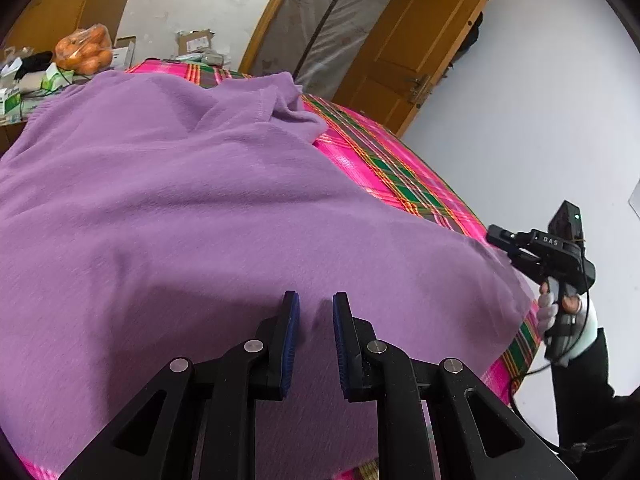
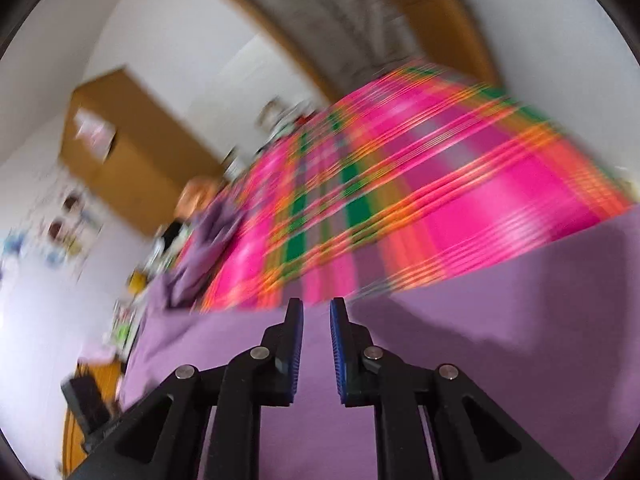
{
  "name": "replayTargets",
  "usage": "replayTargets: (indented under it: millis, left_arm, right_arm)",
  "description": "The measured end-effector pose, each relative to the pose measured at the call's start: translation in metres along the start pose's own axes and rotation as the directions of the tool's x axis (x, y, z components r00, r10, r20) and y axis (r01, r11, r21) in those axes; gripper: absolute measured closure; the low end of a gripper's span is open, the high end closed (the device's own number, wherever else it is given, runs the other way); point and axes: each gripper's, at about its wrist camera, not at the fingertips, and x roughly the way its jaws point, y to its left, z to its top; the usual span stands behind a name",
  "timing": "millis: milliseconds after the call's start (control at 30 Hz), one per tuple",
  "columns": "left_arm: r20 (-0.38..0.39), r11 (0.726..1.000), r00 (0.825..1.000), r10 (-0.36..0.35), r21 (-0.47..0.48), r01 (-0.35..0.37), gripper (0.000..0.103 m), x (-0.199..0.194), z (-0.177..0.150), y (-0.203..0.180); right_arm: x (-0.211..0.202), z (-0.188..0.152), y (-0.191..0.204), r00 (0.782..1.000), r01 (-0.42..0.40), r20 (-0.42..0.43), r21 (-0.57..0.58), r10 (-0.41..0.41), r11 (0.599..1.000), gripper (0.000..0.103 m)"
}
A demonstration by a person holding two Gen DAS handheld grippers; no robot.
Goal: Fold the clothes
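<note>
- Purple fleece filled the near ground of both wrist views: the purple garment (image 1: 192, 208) lay spread over the plaid bedcover (image 1: 404, 176), and directly under the left gripper (image 1: 316, 304) it looked smooth and in a single layer.
- That left gripper hung just above the cloth with a plain gap between its blue pads (image 1: 291, 340); nothing was held between them.
- At the garment's right-hand edge, the right gripper (image 1: 498, 238) sat level with the cloth, held in a gloved hand (image 1: 550, 312). Its own view showed the fingers parted over the fleece with only bare fabric seen through the gap, so it was released too, though that view was badly smeared and a pinch of the hem cannot quite be ruled out.
- Further off, the far right corner of the garment was bunched, with what looked like a sleeve (image 1: 280, 100) turned inward over the body.
- Judged from this, the folding was at most partly done: one bunched or turned-in piece at the far end, the broad middle lying open and flat. A tidy folded bundle was nowhere in view.
- Beyond the bed, a bag of oranges (image 1: 84, 50) and small boxes stood on a side surface, and a wooden door (image 1: 424, 40) stood open.
</note>
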Motion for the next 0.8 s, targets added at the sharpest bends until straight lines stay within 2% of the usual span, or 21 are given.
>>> replayTargets:
  millis: [100, 133, 167, 233, 333, 433, 500, 600, 667, 733, 800]
  left_arm:
    - [0.023, 0.999, 0.999, 0.043, -0.021, -0.042, 0.085, -0.021, -0.009, 0.015]
    - [0.034, 0.997, 0.997, 0.069, -0.038, -0.068, 0.085, -0.03, -0.011, 0.024]
    - [0.047, 0.993, 0.994, 0.103, -0.058, -0.1, 0.085, -0.04, -0.013, 0.032]
    - [0.065, 0.981, 0.982, 0.175, -0.099, -0.168, 0.085, -0.058, -0.014, 0.051]
    - [0.097, 0.959, 0.96, 0.263, -0.134, -0.25, 0.085, -0.08, -0.004, 0.07]
    - [0.121, 0.959, 0.955, 0.272, -0.115, -0.258, 0.085, -0.085, 0.016, 0.074]
    - [0.109, 0.954, 0.951, 0.289, -0.114, -0.277, 0.081, -0.083, 0.024, 0.079]
    - [0.089, 0.946, 0.945, 0.315, -0.114, -0.305, 0.083, -0.08, 0.036, 0.086]
    - [0.076, 0.94, 0.94, 0.332, -0.113, -0.323, 0.082, -0.077, 0.044, 0.091]
    - [0.064, 0.933, 0.935, 0.349, -0.112, -0.341, 0.082, -0.075, 0.052, 0.096]
    - [0.051, 0.927, 0.929, 0.366, -0.111, -0.359, 0.082, -0.072, 0.061, 0.101]
  right_arm:
    - [0.032, -0.017, 0.025, 0.993, -0.029, -0.117, -0.044, 0.023, 0.999, 0.087]
    - [0.034, -0.024, 0.036, 0.992, -0.013, -0.124, -0.083, 0.002, 0.997, 0.087]
    - [0.036, -0.03, 0.048, 0.991, 0.003, -0.129, -0.121, -0.019, 0.993, 0.083]
    - [0.041, -0.036, 0.066, 0.989, 0.01, -0.143, -0.185, -0.037, 0.983, 0.082]
    - [0.058, -0.034, 0.104, 0.983, -0.051, -0.182, -0.274, 0.0, 0.96, 0.082]
    - [0.081, -0.028, 0.136, 0.972, -0.125, -0.229, -0.34, 0.047, 0.932, 0.082]
    - [0.102, -0.033, 0.155, 0.956, -0.184, -0.28, -0.361, 0.082, 0.914, 0.082]
    - [0.132, -0.041, 0.173, 0.936, -0.219, -0.344, -0.404, 0.074, 0.888, 0.082]
    - [0.155, -0.042, 0.175, 0.935, -0.165, -0.356, -0.417, 0.007, 0.894, 0.082]
    - [0.161, -0.037, 0.173, 0.94, -0.164, -0.342, -0.404, 0.018, 0.9, 0.082]
    - [0.164, -0.033, 0.171, 0.942, -0.194, -0.328, -0.382, 0.063, 0.904, 0.082]
